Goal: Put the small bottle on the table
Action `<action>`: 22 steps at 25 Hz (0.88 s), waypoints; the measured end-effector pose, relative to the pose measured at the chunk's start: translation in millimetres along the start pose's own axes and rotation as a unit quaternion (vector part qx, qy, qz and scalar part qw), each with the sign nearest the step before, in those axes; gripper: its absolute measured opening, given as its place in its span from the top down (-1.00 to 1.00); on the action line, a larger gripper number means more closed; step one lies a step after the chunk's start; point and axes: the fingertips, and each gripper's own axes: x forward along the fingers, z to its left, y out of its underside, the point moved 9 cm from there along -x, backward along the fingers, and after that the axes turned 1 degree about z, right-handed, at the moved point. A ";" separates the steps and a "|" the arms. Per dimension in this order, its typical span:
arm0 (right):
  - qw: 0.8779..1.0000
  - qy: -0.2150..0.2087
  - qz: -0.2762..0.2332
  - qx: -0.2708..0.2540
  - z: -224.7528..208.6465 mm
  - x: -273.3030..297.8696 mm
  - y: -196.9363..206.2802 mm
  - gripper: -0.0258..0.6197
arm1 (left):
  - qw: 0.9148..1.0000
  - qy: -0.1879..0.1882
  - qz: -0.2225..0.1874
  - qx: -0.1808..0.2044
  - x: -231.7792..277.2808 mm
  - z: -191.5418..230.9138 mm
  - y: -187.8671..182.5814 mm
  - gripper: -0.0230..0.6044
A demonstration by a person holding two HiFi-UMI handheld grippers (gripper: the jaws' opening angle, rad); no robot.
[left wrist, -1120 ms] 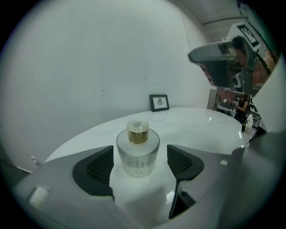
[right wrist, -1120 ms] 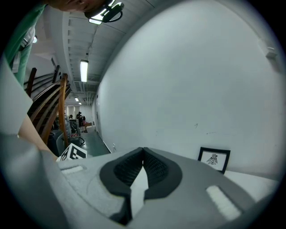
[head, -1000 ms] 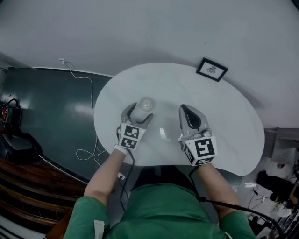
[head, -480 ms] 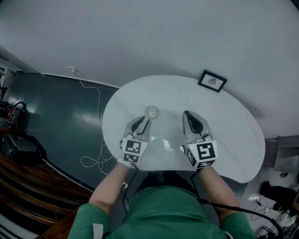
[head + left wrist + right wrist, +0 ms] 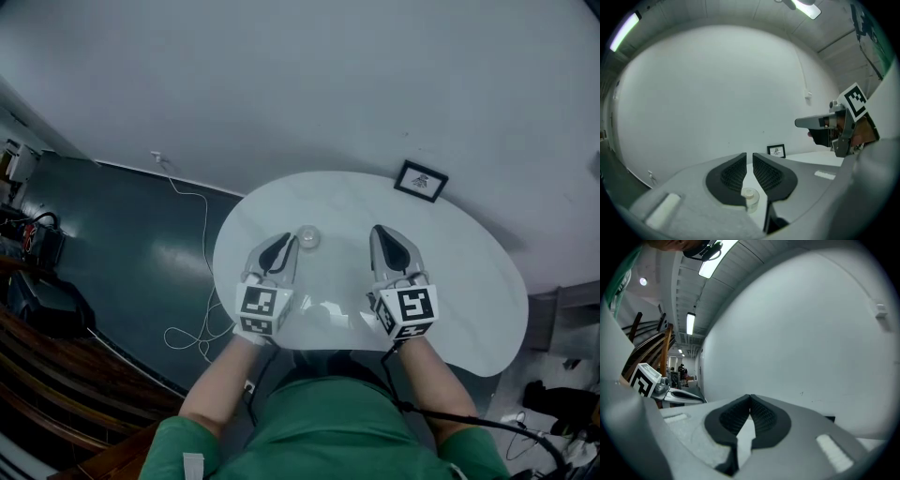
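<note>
The small clear bottle (image 5: 307, 236) with a pale cap stands upright on the white table (image 5: 469, 281), apart from both grippers. My left gripper (image 5: 284, 244) is just to its near left, jaws shut and empty. In the left gripper view the bottle (image 5: 750, 199) shows low down, beyond the closed jaws of the left gripper (image 5: 749, 157). My right gripper (image 5: 380, 232) hovers over the table to the right, shut with nothing held. Its pads meet in the right gripper view at the right gripper (image 5: 750, 399).
A small black picture frame (image 5: 420, 181) stands at the table's far right edge, against the white wall. A white cable (image 5: 187, 281) trails over the dark floor on the left. The table's near edge lies just under my hands.
My left gripper was open around the bottle. It has let go, drawn back toward me and shut. The bottle stays standing on the table. The right gripper has barely moved.
</note>
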 end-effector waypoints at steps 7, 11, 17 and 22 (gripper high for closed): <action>1.000 -0.002 -0.026 -0.006 8.2 -7.7 -24.7 0.92 | 0.999 -0.006 -0.031 -0.009 -13.6 1.1 -31.6 0.77; 0.999 0.002 -0.033 0.000 7.6 -10.2 -29.6 0.92 | 0.999 -0.006 -0.047 -0.017 -19.3 4.4 -45.6 0.77; 0.999 -0.003 -0.043 0.003 8.1 -14.7 -33.5 0.92 | 0.998 -0.022 -0.062 -0.014 -23.6 10.2 -57.8 0.77; 0.999 -0.008 -0.049 0.000 5.7 -15.2 -36.8 0.92 | 0.997 -0.025 -0.071 0.001 -23.2 8.2 -63.6 0.77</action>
